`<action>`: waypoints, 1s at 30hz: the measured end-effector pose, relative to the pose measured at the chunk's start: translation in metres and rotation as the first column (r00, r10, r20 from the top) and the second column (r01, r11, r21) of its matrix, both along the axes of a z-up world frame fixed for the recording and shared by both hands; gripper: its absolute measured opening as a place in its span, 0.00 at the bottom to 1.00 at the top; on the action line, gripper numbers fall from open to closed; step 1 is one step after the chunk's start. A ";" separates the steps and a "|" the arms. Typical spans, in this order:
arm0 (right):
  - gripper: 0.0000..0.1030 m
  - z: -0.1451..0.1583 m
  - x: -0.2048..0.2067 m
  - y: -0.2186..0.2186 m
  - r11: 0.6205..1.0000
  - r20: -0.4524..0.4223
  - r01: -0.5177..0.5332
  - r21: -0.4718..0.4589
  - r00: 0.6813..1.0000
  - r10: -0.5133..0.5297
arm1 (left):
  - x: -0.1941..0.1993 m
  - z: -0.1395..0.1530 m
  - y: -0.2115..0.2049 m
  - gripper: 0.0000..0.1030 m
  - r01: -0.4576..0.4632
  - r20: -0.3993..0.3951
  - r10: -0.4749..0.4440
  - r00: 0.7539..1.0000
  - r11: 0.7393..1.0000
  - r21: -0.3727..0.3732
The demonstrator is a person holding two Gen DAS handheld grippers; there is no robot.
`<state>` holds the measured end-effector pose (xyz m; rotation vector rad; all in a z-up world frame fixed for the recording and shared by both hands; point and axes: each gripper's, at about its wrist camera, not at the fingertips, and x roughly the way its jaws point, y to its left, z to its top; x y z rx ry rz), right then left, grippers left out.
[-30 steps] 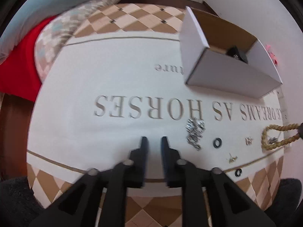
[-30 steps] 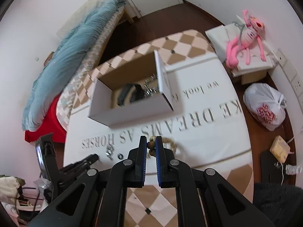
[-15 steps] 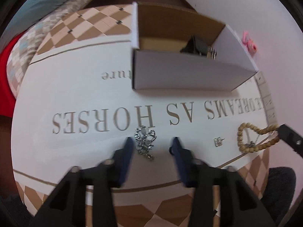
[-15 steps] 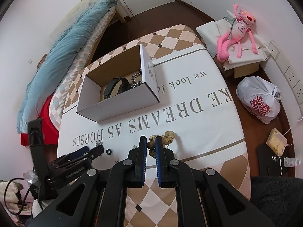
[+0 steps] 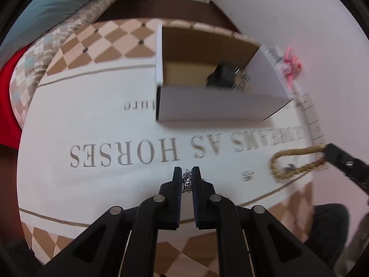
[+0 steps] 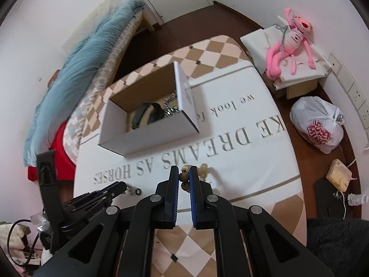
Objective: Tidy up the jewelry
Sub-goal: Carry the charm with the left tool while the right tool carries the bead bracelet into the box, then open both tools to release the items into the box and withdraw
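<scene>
My left gripper points down at the white printed tablecloth, its jaws closing with a small silver chain pinched between the pads. My right gripper is shut on a tan bead bracelet, whose loop hangs to the cloth. An open white cardboard box stands behind both; a black watch and a silver chain lie in it. A small silver earring and a black ring lie loose on the cloth.
The table's checked border runs along the near edge. Left of the table lies a bed with a blue blanket. On the right are a pink plush toy and a white plastic bag on the dark floor.
My left gripper swung right over the silver chain, spread its jaws around it, then closed on it and rose a little. The right gripper kept its hold on the beads and hardly moved.
</scene>
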<state>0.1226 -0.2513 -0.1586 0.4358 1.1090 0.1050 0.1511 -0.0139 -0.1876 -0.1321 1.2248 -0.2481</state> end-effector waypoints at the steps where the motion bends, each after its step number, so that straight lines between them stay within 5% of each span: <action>1: 0.09 0.005 0.001 0.001 1.000 0.010 -0.005 0.008 1.000 0.005 | 0.002 0.011 0.001 0.05 -0.003 0.012 0.004 1.000 1.000 -0.020; 8: 0.09 0.063 0.023 0.006 0.998 0.122 -0.048 0.049 0.992 0.042 | 0.017 0.097 0.007 0.05 0.021 0.135 -0.002 0.991 0.990 -0.138; 13: 0.09 0.094 0.056 0.017 0.996 0.178 -0.089 0.016 0.980 0.084 | 0.060 0.125 0.000 0.05 0.049 0.181 -0.022 0.983 0.989 -0.143; 27: 0.10 0.024 0.143 0.042 0.983 -0.076 -0.183 0.021 0.980 0.184 | 0.144 0.069 -0.004 0.07 0.015 -0.033 -0.018 0.999 0.996 -0.084; 29: 0.10 0.004 0.151 0.038 0.983 -0.160 -0.182 -0.008 0.971 0.178 | 0.147 0.065 -0.004 0.09 0.007 -0.037 -0.008 0.999 0.999 -0.046; 30: 0.11 0.000 0.152 0.035 0.983 -0.170 -0.180 -0.024 0.970 0.173 | 0.147 0.064 -0.005 0.18 0.009 -0.039 -0.009 0.999 1.000 -0.018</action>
